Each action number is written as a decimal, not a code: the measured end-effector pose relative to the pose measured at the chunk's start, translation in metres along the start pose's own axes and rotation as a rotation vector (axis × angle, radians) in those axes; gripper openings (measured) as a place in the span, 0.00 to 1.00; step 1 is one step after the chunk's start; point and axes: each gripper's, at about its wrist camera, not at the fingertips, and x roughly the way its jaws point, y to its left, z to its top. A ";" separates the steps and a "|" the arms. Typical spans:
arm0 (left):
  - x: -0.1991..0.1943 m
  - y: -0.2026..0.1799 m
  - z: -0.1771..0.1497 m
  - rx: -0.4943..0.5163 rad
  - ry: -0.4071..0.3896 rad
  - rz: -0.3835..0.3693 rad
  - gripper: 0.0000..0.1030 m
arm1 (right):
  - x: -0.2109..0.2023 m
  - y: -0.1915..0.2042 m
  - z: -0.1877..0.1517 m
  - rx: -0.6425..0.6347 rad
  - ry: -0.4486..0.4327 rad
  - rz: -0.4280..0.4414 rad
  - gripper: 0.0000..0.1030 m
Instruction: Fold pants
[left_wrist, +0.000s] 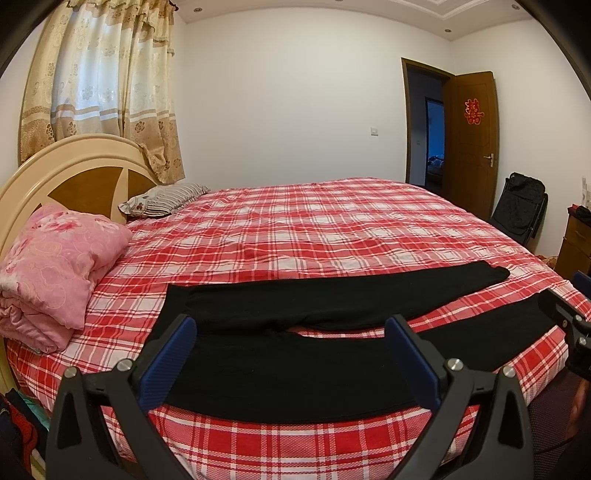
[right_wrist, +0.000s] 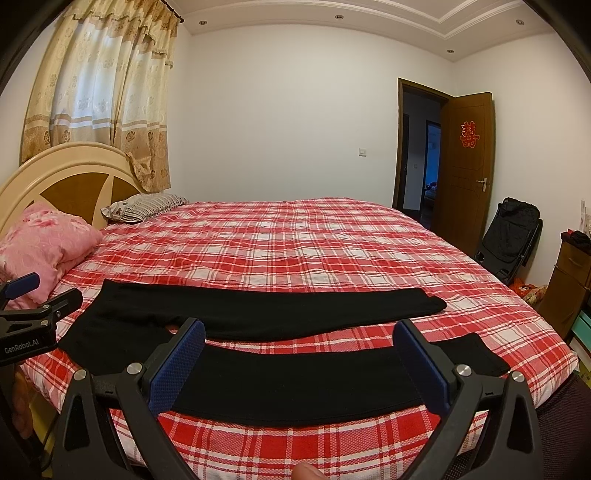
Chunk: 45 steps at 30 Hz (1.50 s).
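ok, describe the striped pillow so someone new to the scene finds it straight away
Start at the bed's round cream and brown headboard under the curtain. The striped pillow lies flat at its foot, on the far side of the red plaid sheet, near the wall. Unlike the puffy pink floral quilt bundled nearer the camera, it is thin, with dark and pale stripes.

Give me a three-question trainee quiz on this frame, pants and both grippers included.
1. True or false: the black pants are already folded in half on the plaid bed.
2. Are the left gripper and right gripper open or shut?
3. Which lies at the headboard end, beside the waistband? A) pink quilt B) black folding chair C) wooden door

Key:
1. False: both legs lie spread apart, full length.
2. Both open, holding nothing, fingers apart in front of the near leg.
3. A
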 end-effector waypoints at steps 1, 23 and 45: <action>0.000 0.000 0.000 0.000 0.000 0.001 1.00 | 0.000 0.001 -0.001 -0.001 0.001 0.000 0.99; 0.106 0.067 -0.022 0.017 0.208 0.086 1.00 | 0.056 0.009 -0.031 -0.043 0.133 0.018 0.99; 0.331 0.244 -0.003 -0.135 0.444 0.057 0.66 | 0.214 -0.137 0.001 0.124 0.431 -0.081 0.86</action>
